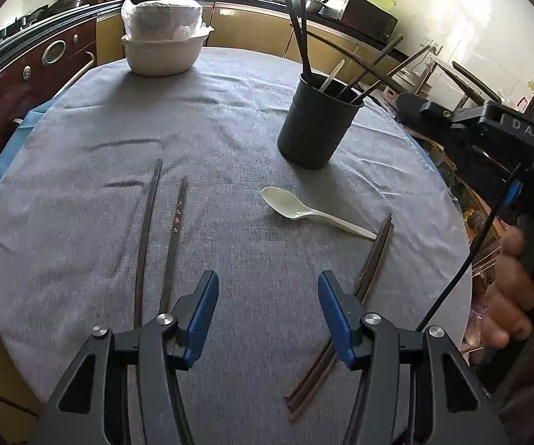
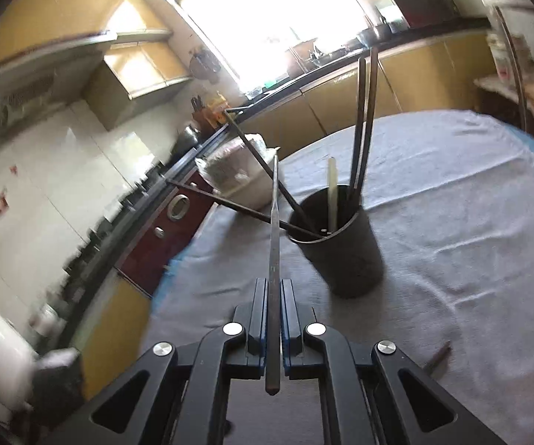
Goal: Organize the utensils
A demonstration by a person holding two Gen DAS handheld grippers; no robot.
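Right gripper (image 2: 274,296) clamped on one dark chopstick (image 2: 274,222), near the black holder (image 2: 344,256). Left gripper (image 1: 267,319) jaws apart, empty, above the table (image 1: 81,222).

Grey, finely woven tablecloth (image 1: 229,118) over a blue underlayer (image 1: 11,148). Black utensil holder (image 1: 315,126) held dark chopsticks (image 1: 296,18) and a cream handle. The spoon (image 1: 304,211) was off-white; the loose chopsticks (image 1: 148,237) were dark brown, one bearing pale characters. Both grippers (image 1: 268,315) (image 2: 274,296) were black with blue pads. The bowl (image 1: 163,52) was white.
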